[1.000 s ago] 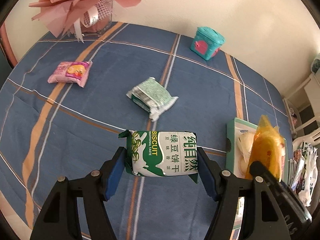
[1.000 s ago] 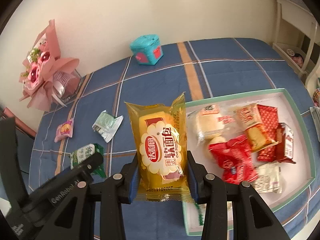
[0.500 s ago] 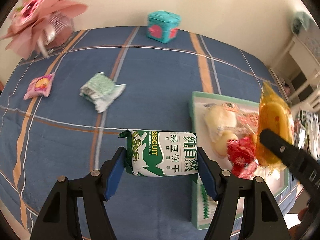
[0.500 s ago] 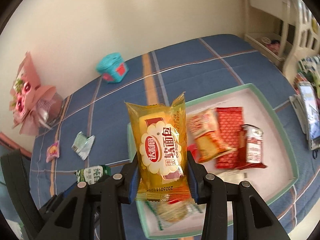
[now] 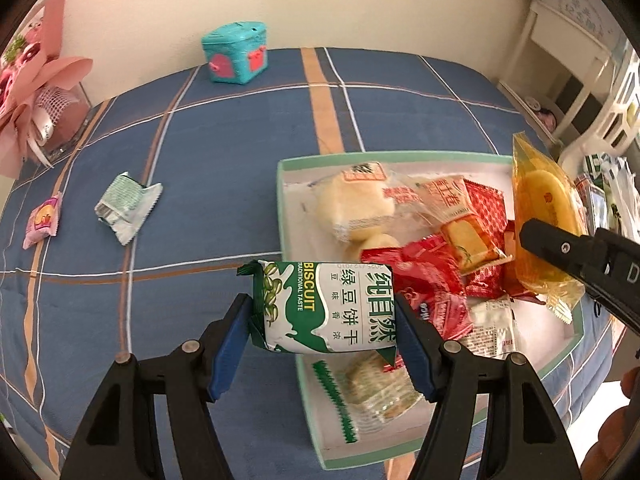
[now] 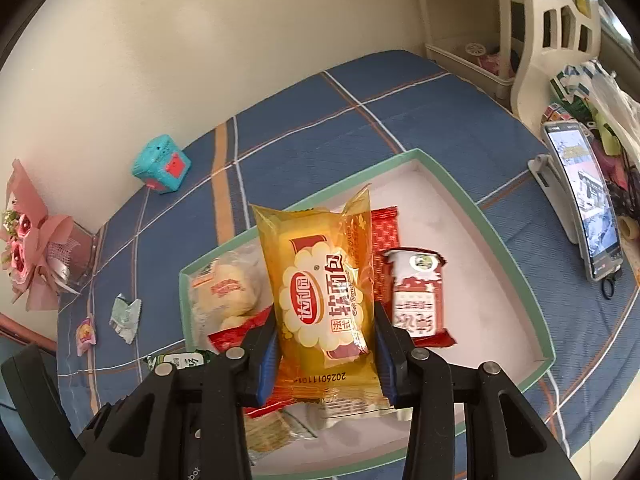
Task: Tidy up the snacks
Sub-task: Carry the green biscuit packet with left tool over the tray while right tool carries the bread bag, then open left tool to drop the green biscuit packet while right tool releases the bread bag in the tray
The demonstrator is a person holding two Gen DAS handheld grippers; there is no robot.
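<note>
My left gripper [image 5: 324, 320] is shut on a green and white biscuit pack [image 5: 326, 306], held above the near left edge of the green-rimmed white tray [image 5: 280, 200]. My right gripper [image 6: 326, 344] is shut on a yellow soft-bread pack [image 6: 320, 288] over the tray [image 6: 460, 196]; the same yellow soft-bread pack [image 5: 544, 216] hangs at the right in the left wrist view. In the tray lie several snacks: pale buns [image 5: 352, 204], red packs [image 5: 428, 280], a red and white pack [image 6: 418, 296]. A pale green pack [image 5: 124, 206] and a pink pack [image 5: 42, 220] lie on the blue cloth at left.
A teal toy box [image 5: 236, 58] stands by the wall. A pink bouquet [image 5: 36, 96] sits at the far left. A phone on a stand [image 6: 584, 204] and cluttered white shelves [image 6: 560, 36] are to the right of the table [image 6: 440, 96].
Both grippers have carried their packs to the right, from over the bare cloth to above the tray, and rolled a little. Their grips have not changed.
</note>
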